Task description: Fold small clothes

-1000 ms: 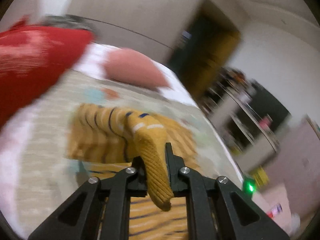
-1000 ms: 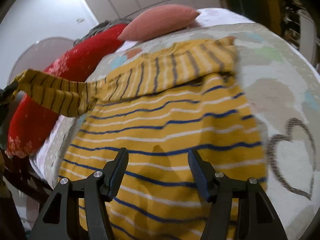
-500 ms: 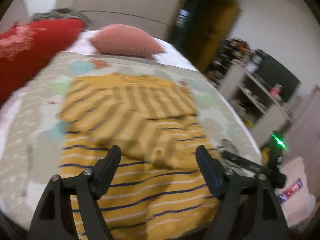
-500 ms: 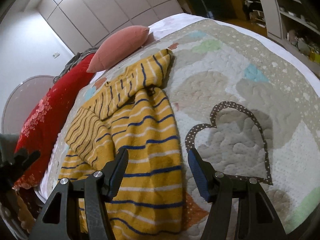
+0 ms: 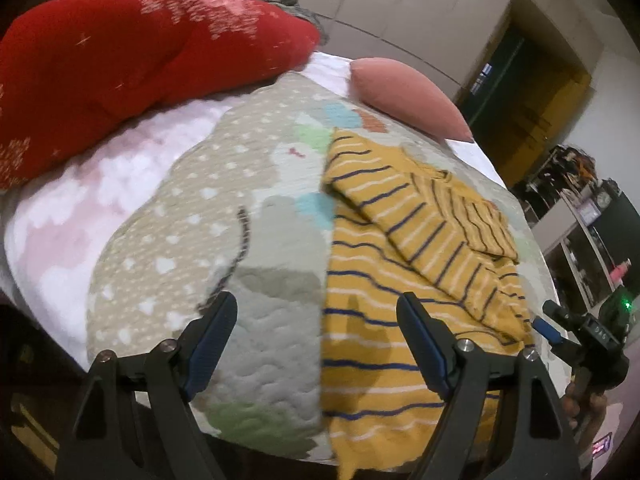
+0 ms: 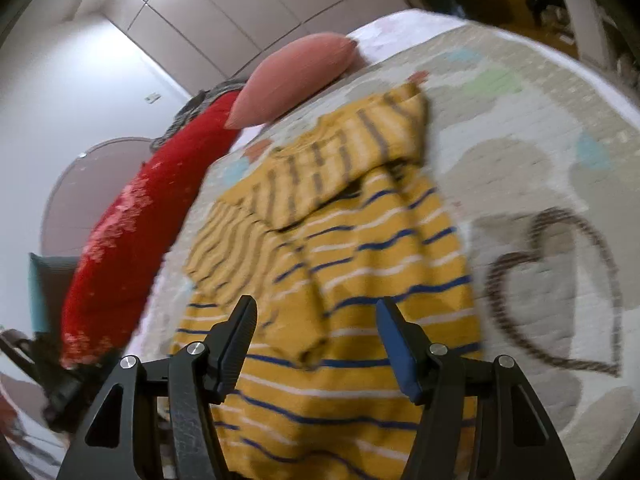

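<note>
While your left gripper (image 5: 316, 316) hangs with its jaws spread wide and nothing between them, it looks down on the near edge of the bed, straddling the line where the yellow striped sweater (image 5: 404, 280) meets the bare patchwork quilt (image 5: 192, 216). The sweater lies flat on that quilt with both sleeves folded in across the chest, one sleeve lying over the other, and its hem reaches the near edge of the bed. Your right gripper (image 6: 316, 316) is likewise wide apart and empty, poised over the sweater's lower body, just above the cuff of the upper folded sleeve; whether its fingers touch the knit cannot be made out through the blur. In the right wrist view a dotted brown heart outline (image 6: 560, 288) on the quilt sits just to the right of the garment. Beyond the sweater's collar rests a pink pillow (image 5: 408, 100), and along the left side of the bed lies a red blanket (image 5: 140, 52) with pale speckled print.
</note>
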